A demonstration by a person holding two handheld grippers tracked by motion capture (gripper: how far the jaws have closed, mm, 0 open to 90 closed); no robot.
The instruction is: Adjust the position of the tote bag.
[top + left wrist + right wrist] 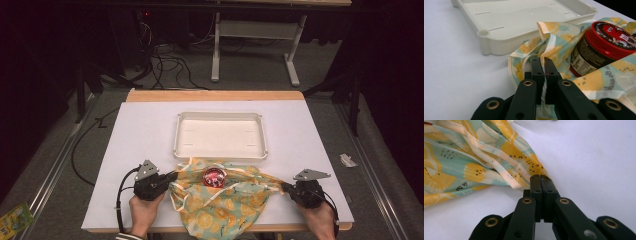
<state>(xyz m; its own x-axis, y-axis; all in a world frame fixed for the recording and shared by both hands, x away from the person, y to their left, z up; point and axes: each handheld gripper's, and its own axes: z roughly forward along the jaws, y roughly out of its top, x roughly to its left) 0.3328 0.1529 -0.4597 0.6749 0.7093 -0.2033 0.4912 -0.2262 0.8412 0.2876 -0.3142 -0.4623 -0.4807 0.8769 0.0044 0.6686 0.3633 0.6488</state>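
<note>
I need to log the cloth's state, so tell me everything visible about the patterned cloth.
The cloth looks thin and soft, pale teal with orange citrus slices and a cream hem. It lies crumpled on the white table, just in front of the tray. A red-lidded jar sits among its folds. The left gripper and right gripper each pinch an edge.

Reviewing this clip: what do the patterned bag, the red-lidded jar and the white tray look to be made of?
Bag: thin woven cloth, matte, probably cotton or polyester; it creases softly and has stitched tape edging.
Jar: likely plastic; glossy red lid with highlights, dark printed label round the body.
Tray: apparently moulded plastic, off-white, smooth with a slight sheen; rounded corners and a raised rim.
</note>
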